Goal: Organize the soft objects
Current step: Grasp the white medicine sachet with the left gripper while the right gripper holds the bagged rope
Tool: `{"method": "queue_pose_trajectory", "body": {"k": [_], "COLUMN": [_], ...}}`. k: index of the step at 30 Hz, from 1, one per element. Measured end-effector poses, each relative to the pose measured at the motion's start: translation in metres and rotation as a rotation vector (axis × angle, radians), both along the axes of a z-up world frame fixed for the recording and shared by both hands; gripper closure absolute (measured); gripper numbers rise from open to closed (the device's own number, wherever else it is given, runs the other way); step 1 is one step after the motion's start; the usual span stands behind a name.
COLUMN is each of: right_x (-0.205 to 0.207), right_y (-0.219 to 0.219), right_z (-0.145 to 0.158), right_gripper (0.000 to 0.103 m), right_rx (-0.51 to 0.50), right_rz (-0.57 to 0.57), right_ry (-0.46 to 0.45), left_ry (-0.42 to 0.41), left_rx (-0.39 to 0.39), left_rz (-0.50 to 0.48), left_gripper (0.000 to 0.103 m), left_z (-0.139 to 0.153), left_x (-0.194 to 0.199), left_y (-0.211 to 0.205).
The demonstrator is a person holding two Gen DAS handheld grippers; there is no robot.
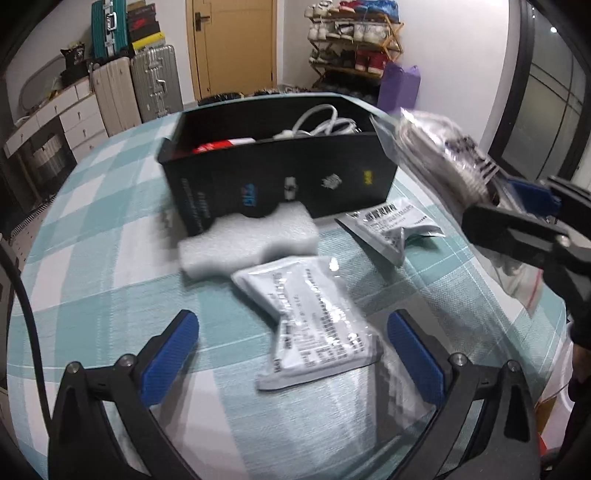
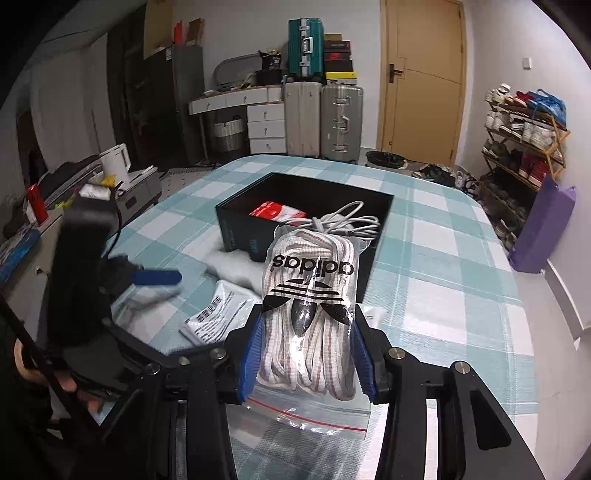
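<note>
White walls (image 2: 229, 33) enclosed the room, with a tan wooden door (image 2: 423, 77) at the far side. Left of the door stood grey and teal suitcases (image 2: 340, 122) beside a white drawer unit (image 2: 266, 125). A wooden shoe rack (image 2: 524, 144) filled the right wall, a purple bag (image 2: 543, 229) leaning at its near end.

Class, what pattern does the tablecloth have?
A teal and white check, clearest on the tablecloth in the right wrist view.
</note>
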State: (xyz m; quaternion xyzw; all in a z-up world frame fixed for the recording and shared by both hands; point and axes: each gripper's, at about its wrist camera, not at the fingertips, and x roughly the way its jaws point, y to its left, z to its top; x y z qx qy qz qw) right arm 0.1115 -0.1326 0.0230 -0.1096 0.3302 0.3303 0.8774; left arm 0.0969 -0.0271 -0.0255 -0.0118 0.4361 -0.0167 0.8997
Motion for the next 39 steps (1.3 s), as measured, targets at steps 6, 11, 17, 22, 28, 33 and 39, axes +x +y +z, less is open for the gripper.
{"method": "queue_pose_trajectory", "body": {"k": [6, 11, 17, 22, 28, 33, 39], "right_x": [0.003, 0.003, 0.004, 0.005, 0.005, 0.004, 0.003], "right_y": [-0.005, -0.011, -0.015, -0.016, -0.014, -0.012, -0.009], "right_z": [0.0, 0.001, 0.002, 0.001, 0.0, 0.0, 0.001], "right_gripper": [0.059, 0.059, 0.059, 0.059, 0.059, 0.059, 0.059], "right_rx": [0.005, 0.013, 0.015, 0.017, 0.019, 0.015, 0.013], "right_rz": [-0.009, -0.023, -0.027, -0.02, -0.017, -0.014, -0.011], "right_ry": [0.003, 0.004, 0.006, 0.01, 0.009, 0.011, -0.001], "left_ry": [0.027, 0.044, 0.029, 0.01, -0.001, -0.02, -0.036], "left_rx": [0.05, 0.017, 0.017, 0.016, -0.002, -0.021, -0.024], "left_rz": [0.017, 0.026, 0.003, -0.02, -0.032, -0.042, -0.051], "left_gripper": [0.001, 0.01, 0.024, 0.049, 0.064, 0.071, 0.073], "left_z": [-0.005, -0.008, -0.006, -0.002, 0.0, 0.004, 0.007], "left_x": [0.012, 0.014, 0.006, -0.003, -0.012, -0.017, -0.023], "left_y": [-0.011, -0.008, -0.003, -0.001, 0.003, 0.005, 0.004]}}
